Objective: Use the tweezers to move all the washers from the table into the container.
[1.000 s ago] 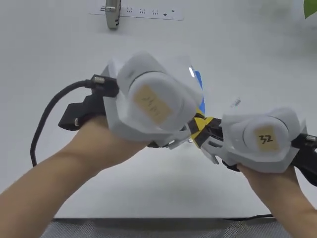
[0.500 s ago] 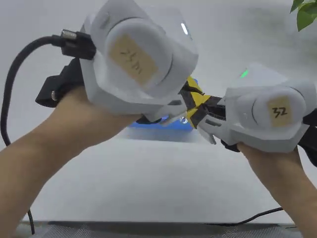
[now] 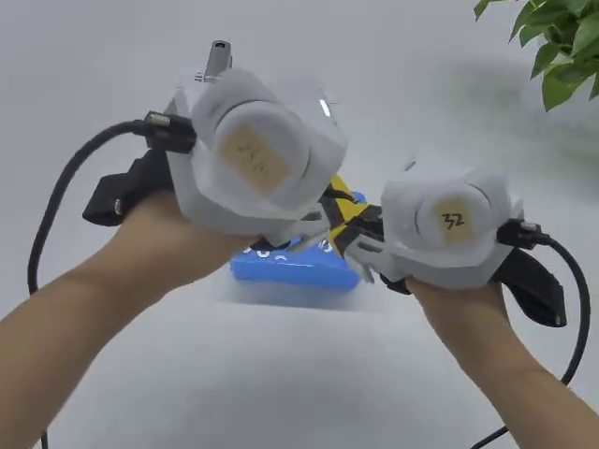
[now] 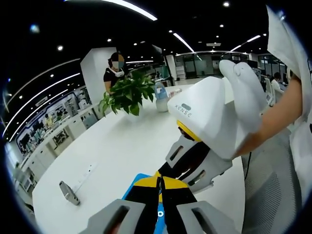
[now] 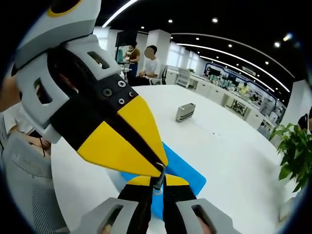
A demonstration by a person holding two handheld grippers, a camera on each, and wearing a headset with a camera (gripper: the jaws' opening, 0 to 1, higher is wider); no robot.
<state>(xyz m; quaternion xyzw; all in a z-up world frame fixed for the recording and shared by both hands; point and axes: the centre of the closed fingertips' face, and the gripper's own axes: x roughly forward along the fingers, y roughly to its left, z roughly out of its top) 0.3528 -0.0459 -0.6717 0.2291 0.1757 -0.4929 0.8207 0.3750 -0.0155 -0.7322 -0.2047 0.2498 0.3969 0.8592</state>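
Note:
In the head view my left gripper (image 3: 329,217) and right gripper (image 3: 348,230) meet tip to tip above a blue container (image 3: 292,267) on the white table. The left gripper (image 4: 160,184) has its yellow jaws pressed together, with the right gripper's white body (image 4: 214,114) close in front. My right gripper (image 5: 156,184) is shut on a thin metal piece that looks like the tweezers (image 5: 159,173). A small ring (image 5: 156,191), maybe a washer, sits at its tips. The left gripper's yellow jaws (image 5: 124,134) touch that piece from above. The blue container (image 5: 181,171) lies below.
A grey metal block (image 3: 218,54) stands at the table's far side, also seen as a grey block (image 4: 69,193) (image 5: 185,112). A potted plant (image 3: 550,45) (image 4: 127,95) is at the far right. People sit beyond the table (image 5: 146,61).
Both grippers stay tip to tip while the view has swung. They now sit higher over the blue container, and the right gripper has turned its labelled back toward the head camera.

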